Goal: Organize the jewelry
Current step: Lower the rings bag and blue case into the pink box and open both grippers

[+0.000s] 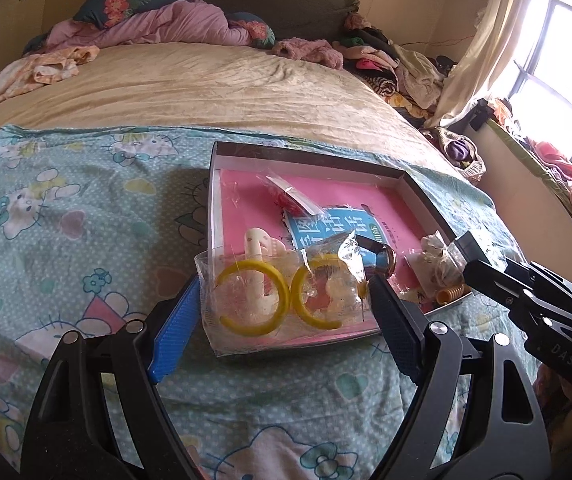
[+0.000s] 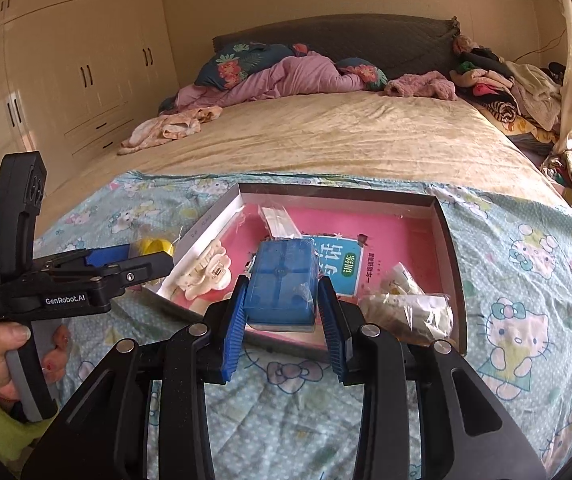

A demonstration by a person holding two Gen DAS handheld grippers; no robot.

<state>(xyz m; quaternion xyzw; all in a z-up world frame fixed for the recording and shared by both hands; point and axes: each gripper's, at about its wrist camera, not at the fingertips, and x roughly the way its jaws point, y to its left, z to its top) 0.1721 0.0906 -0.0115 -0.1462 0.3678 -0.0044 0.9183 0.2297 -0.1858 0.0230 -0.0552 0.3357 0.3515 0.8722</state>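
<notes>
Meanwhile, you are clamping the blue case [image 2: 281,284] in your right gripper [image 2: 283,312] above the pink-lined tray [image 2: 452,240], while your left gripper [image 1: 286,300] is holding the clear packet of yellow hoops [image 1: 273,296] between wide-set jaws; next, both likely need placing in the tray.

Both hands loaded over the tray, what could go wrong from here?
1. The left gripper pinches only the crinkly clear bag of yellow hoops; the film may slip.
2. The blue box in the right gripper hangs over the cluttered tray; it could land on the hair claw or packets.
</notes>
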